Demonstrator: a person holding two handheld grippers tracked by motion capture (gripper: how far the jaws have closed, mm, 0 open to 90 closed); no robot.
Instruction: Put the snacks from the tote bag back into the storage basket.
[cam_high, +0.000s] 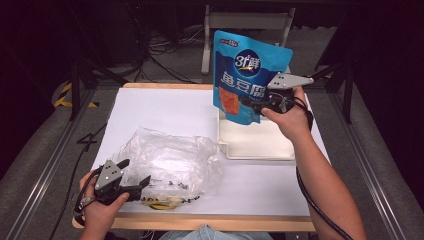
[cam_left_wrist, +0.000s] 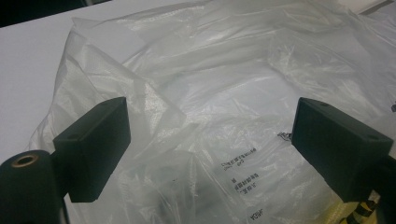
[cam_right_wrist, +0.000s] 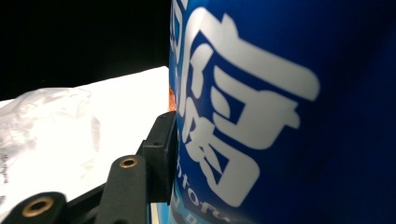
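White sheet covers the wooden-edged bench (cam_high: 165, 107) in the high view; dark room beyond, with cables on a grey floor (cam_high: 170, 60) and yellow-black hazard tape at left. A cream plastic tray (cam_high: 255, 142) with a raised back wall sits right of centre. A crumpled clear plastic bag (cam_high: 167, 160) with small black print lies near the front left edge. The glossy blue snack pouch (cam_high: 247, 75) is held upright in the air above the tray; large white Chinese characters, a round logo reading "3f", an orange window at its lower left. The right hand-held gripper (cam_high: 250, 104) grips the pouch's lower right part, jaws closed onto it. The left hand-held gripper (cam_high: 136, 172) rests at the bag's near left edge, jaws spread.

Left gripper view: both black jaws stand wide apart over the clear bag (cam_left_wrist: 210, 93); nothing pinched between them. Small black print on the film, too small to read.

Right gripper view: one black jaw lies pressed flat against the blue pouch (cam_right_wrist: 289, 93), white characters close up. Clear bag (cam_right_wrist: 46, 121) on the white bench behind.
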